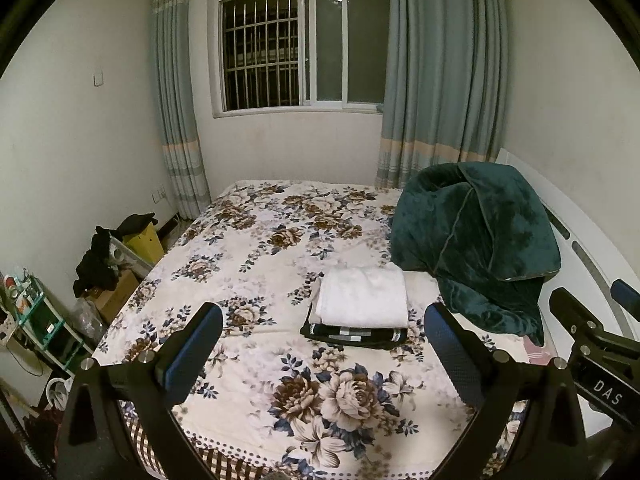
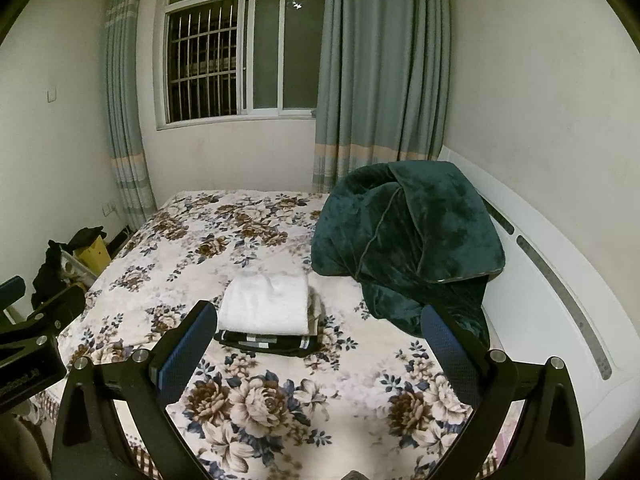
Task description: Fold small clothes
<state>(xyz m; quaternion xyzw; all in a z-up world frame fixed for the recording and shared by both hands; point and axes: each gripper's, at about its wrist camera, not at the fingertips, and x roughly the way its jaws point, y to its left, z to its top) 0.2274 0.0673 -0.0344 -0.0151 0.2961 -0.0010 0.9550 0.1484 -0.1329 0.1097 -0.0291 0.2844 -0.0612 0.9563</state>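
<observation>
A stack of folded clothes lies on the flowered bedspread [image 1: 260, 240]: a white folded piece [image 1: 364, 296] on top, a black patterned piece [image 1: 352, 334] beneath. It also shows in the right wrist view, white piece [image 2: 266, 302] over black piece [image 2: 268, 340]. My left gripper [image 1: 324, 344] is open and empty, held above the near part of the bed, short of the stack. My right gripper [image 2: 320, 342] is open and empty, likewise short of the stack. The right gripper's body shows at the right edge of the left wrist view [image 1: 592, 344].
A dark green plush blanket [image 1: 476, 236] is heaped at the bed's right side against the white headboard [image 2: 560, 280]. Boxes, dark clothes and a small shelf [image 1: 40, 320] stand on the floor left of the bed. Window and curtains are behind.
</observation>
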